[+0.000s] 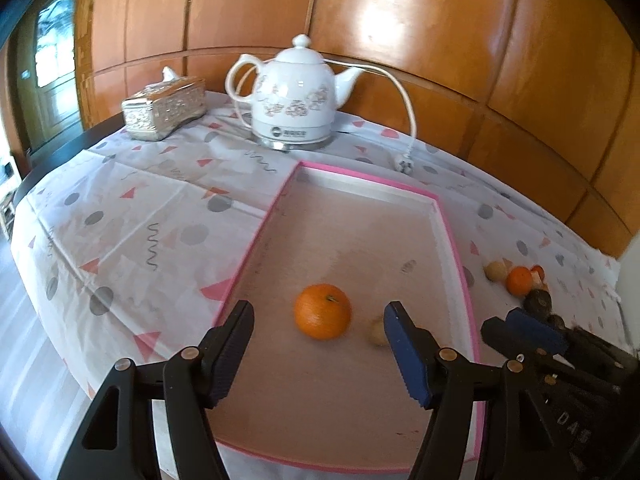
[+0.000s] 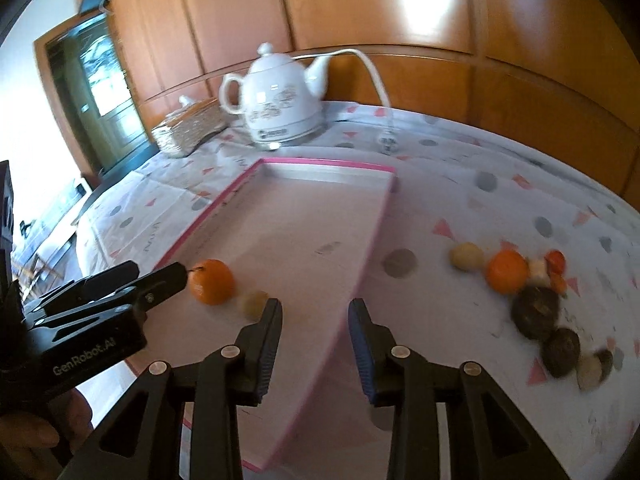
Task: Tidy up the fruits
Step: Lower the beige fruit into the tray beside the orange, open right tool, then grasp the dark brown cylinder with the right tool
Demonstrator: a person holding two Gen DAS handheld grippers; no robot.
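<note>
In the left wrist view the left gripper (image 1: 318, 346) hangs over the shallow pink-rimmed rectangular tray (image 1: 256, 236) with its fingers spread wide and empty — a round orange (image 1: 323, 311) and a small pale beige fruit (image 1: 378, 333) at its 4 o'clock lie on the tray floor between them. The right gripper (image 2: 316, 344), fingers apart and empty, straddles the tray's right rim. The remaining fruits — a second orange (image 2: 507, 271), a pale ball (image 2: 466, 256), two dark brown round fruits (image 2: 536, 311) — cluster at 3 o'clock on the patterned cloth-covered surface (image 2: 460, 208).
</note>
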